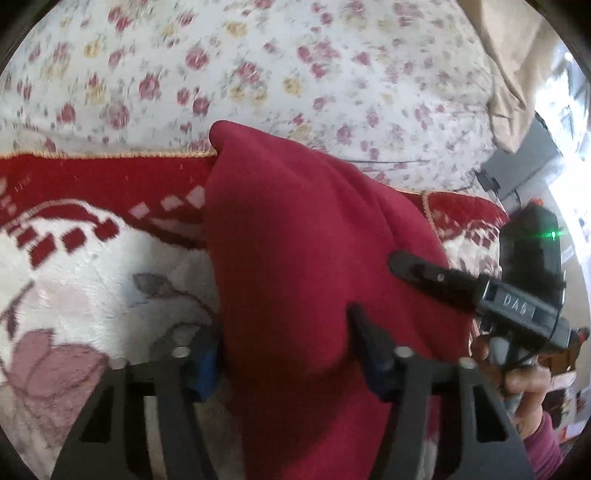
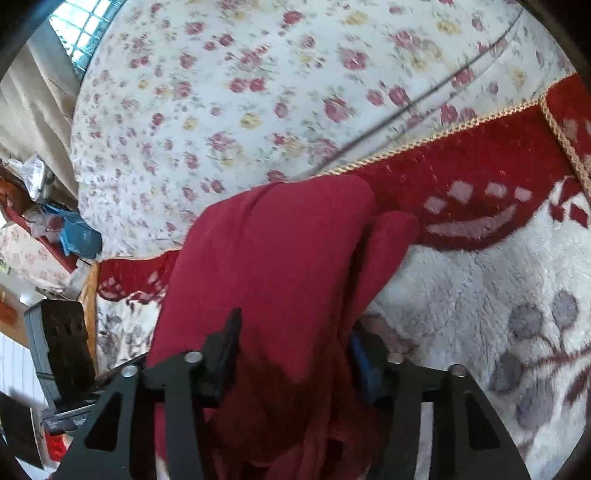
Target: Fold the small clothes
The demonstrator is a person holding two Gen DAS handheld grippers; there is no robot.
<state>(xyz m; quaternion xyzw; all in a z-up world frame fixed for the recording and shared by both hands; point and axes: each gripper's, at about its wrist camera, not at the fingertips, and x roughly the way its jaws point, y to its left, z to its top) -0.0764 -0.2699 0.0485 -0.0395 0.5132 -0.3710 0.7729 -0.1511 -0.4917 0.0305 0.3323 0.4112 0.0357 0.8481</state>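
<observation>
Lying: one red garment (image 1: 295, 258)

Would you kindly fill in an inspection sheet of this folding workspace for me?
Surface: plush red and white blanket laid over a floral bedsheet.
Job's things: one dark red garment, bunched up and draped between both grippers.
Clutter: blue and mixed items piled beside the bed, too blurred to name.
Grippers: left gripper and right gripper each have the garment between their fingers; whether the pads press is unclear.
Cables: thin dark cable lying across the bedsheet.
Surroundings: beige curtain, window, a hand on the right gripper's handle.
</observation>
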